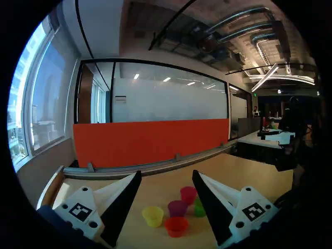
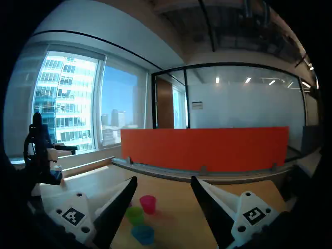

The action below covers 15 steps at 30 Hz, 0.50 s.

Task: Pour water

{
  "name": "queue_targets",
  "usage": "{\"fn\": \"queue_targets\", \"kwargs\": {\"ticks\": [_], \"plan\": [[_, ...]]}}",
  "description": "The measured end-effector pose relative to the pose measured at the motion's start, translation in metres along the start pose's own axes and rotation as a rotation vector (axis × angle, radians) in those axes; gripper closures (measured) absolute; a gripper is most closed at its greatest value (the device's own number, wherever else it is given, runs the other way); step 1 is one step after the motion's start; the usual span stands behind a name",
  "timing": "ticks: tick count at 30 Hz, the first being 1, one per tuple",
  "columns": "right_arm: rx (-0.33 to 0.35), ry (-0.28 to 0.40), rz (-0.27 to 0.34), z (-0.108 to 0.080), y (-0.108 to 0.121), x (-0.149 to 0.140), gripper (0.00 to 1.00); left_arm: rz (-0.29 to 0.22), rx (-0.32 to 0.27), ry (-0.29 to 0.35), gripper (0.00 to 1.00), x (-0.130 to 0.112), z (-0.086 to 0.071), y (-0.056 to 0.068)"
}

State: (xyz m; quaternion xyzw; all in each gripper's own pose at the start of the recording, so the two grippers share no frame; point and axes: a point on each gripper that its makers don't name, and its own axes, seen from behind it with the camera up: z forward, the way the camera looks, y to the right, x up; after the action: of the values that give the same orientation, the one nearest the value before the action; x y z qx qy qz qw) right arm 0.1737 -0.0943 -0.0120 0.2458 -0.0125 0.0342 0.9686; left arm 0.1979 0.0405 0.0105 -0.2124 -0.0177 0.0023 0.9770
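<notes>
Got the left gripper (image 1: 166,172) spread wide, pinching nothing. Same deal with the right gripper (image 2: 163,177), gaping and empty. Just past the left fingers, seeing cups bunched on the wooden table (image 1: 249,170): red cup (image 1: 176,226) nearest, then yellow cup (image 1: 152,216), purple cup (image 1: 177,207), green cup (image 1: 199,207), pink cup (image 1: 188,194) farthest. Catching a blue cup (image 2: 142,233) nearest in the right gripper view. Farther back, looking at an orange divider (image 1: 151,141) and big windows (image 2: 66,108).
</notes>
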Motion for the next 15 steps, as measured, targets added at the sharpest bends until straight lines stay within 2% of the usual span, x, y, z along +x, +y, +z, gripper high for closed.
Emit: {"fn": "queue_targets", "kwargs": {"ticks": [5,15], "plan": [[0.06,-0.002,-0.004,0.001,-0.012,0.004,0.0,-0.003,-0.041,-0.007,0.1,-0.001,0.001,0.007],[0.1,-0.056,-0.064,0.001,-0.019,-0.006,0.0,0.046,-0.102,-0.038,0.09,-0.009,0.001,0.019]]}}
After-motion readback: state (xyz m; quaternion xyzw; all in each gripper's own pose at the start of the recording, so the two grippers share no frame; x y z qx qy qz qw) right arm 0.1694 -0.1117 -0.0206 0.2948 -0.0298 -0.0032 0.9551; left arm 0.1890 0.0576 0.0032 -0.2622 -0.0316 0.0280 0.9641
